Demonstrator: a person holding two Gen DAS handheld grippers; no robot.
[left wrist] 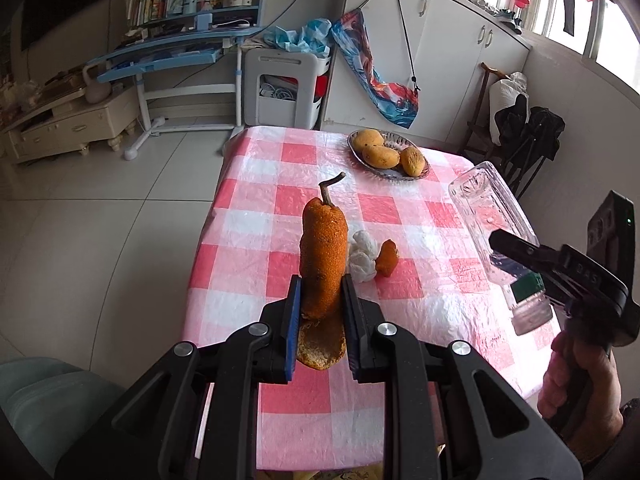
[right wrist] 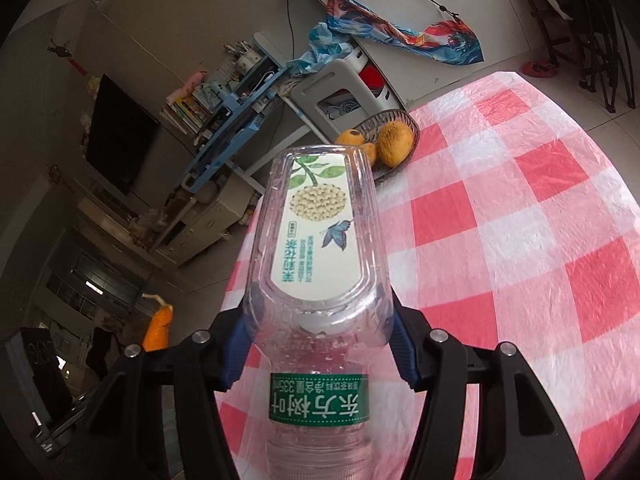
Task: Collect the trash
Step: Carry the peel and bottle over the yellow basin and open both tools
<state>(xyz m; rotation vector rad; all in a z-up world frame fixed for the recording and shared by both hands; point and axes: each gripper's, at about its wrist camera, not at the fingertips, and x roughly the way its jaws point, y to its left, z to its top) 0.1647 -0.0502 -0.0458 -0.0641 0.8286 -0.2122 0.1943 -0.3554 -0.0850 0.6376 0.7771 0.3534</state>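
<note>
Gripping peel [left wrist: 322,256], left jaws; right jaws clasp bottle [right wrist: 320,260]; tissue [left wrist: 363,260] beside.

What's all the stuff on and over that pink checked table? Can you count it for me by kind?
Orange peel pieces: 2, a long strip in the left gripper and a small piece on the table
Crumpled white tissue: 1
Empty plastic bottle: 1, in the right gripper
Yellow fruits: 3
Fruit dish: 1
Total: 8
</note>
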